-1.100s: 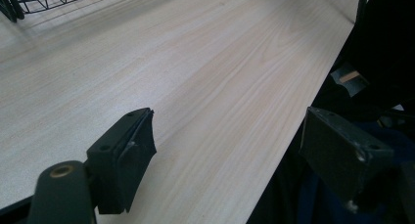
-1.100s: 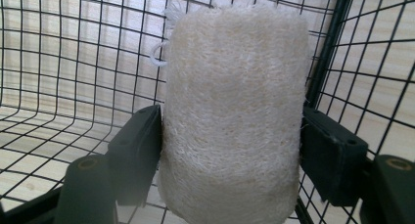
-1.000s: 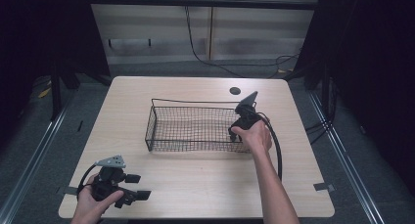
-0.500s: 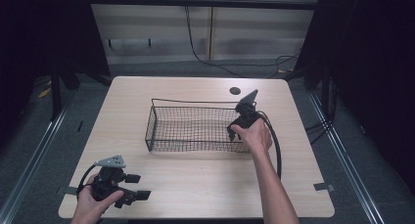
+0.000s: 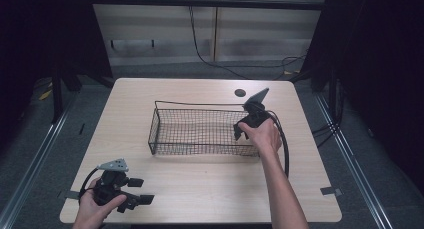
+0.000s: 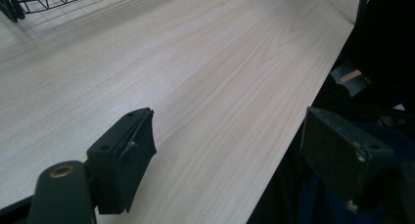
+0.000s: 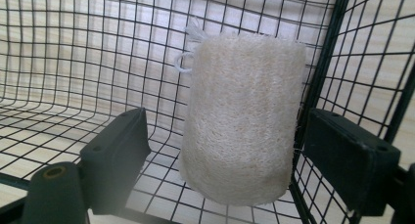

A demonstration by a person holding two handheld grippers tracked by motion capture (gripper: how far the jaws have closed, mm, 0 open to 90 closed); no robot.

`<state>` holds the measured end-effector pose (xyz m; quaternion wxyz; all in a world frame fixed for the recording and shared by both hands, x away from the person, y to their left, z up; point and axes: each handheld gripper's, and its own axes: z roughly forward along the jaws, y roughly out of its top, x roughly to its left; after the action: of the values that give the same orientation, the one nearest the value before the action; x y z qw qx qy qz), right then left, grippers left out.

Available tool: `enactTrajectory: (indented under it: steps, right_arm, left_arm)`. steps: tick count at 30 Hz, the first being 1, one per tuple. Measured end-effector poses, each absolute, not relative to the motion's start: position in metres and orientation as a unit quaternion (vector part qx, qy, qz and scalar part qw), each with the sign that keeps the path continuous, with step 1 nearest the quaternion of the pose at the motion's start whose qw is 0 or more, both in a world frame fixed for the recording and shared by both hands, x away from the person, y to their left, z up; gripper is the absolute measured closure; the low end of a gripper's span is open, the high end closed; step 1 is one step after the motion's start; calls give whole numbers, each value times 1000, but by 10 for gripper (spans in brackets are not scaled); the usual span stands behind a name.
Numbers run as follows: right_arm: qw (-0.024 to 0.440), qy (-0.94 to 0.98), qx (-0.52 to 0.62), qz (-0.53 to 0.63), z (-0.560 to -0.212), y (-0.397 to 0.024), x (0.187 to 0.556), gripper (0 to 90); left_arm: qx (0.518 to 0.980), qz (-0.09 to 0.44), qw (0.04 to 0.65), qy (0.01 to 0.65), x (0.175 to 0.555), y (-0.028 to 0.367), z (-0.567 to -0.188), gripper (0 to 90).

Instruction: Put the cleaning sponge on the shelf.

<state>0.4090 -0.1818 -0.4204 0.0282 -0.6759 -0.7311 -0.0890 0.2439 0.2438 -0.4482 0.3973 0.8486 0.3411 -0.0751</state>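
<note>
1. The right hand [image 5: 262, 134] reaches forward over the right end of the wire basket [image 5: 165, 139], tilting the right gripper [image 5: 241, 134] down into it.
2. Its jaws have just been opening; they stand apart, released, with the loofah sponge [image 7: 242, 116] between them inside the basket corner.
3. The left gripper [image 5: 142, 199] rests low at the table's [image 5: 200, 184] near-left corner, jaws spread and empty.

The right hand [image 5: 262, 135] hides the loofah sponge [image 7: 242, 119] in the high view

The black wire mesh basket [image 5: 200, 131] walls you in beside its corner, while the pale wooden desk [image 5: 200, 184] lies bare.
</note>
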Motion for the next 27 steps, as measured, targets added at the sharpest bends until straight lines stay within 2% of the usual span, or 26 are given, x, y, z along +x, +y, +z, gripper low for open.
enactTrajectory:
  steps: [15, 27]
  right_arm:
    - [15, -742, -659, -122, -401, -186, 404, 165]
    - [21, -765, -617, -184, -389, -195, 387, 217]
  left_arm:
    - [850, -77, 396, 340, 244, 243, -449, 207]
    - [850, -76, 394, 340, 244, 243, -449, 206]
